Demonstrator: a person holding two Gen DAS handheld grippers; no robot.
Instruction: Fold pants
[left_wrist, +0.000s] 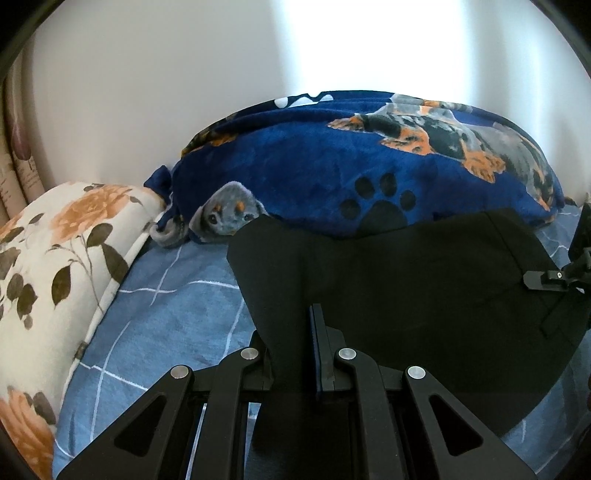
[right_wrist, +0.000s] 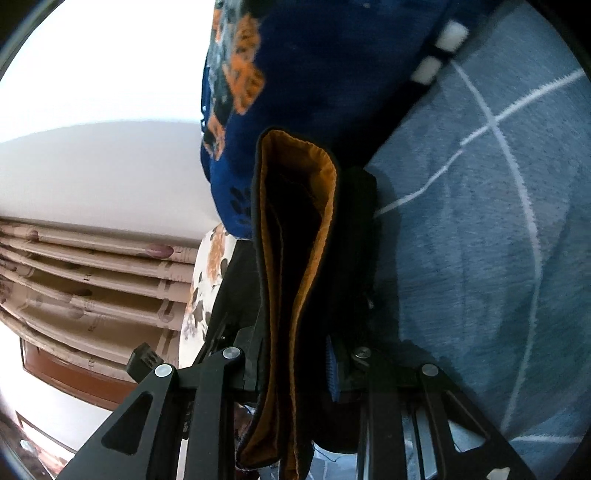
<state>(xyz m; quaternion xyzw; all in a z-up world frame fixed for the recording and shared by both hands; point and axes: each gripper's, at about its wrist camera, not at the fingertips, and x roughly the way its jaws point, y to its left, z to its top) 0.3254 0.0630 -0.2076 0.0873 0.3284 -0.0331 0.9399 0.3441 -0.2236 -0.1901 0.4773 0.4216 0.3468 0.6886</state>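
Observation:
The black pants (left_wrist: 406, 280) lie spread over a blue checked bedsheet (left_wrist: 173, 314), their far edge against a dark blue blanket. My left gripper (left_wrist: 295, 339) is shut on the pants' near left edge, cloth pinched between the fingers. In the right wrist view, my right gripper (right_wrist: 295, 354) is shut on the pants' waistband (right_wrist: 295, 229), which shows an orange-brown lining and stands up between the fingers. The right gripper also shows in the left wrist view (left_wrist: 554, 278) at the pants' right edge.
A dark blue dog-print blanket (left_wrist: 369, 155) is heaped along the white wall. A floral pillow (left_wrist: 55, 266) lies at the left. In the right wrist view, beige curtains (right_wrist: 92, 280) hang at the left and the bedsheet (right_wrist: 480, 240) fills the right.

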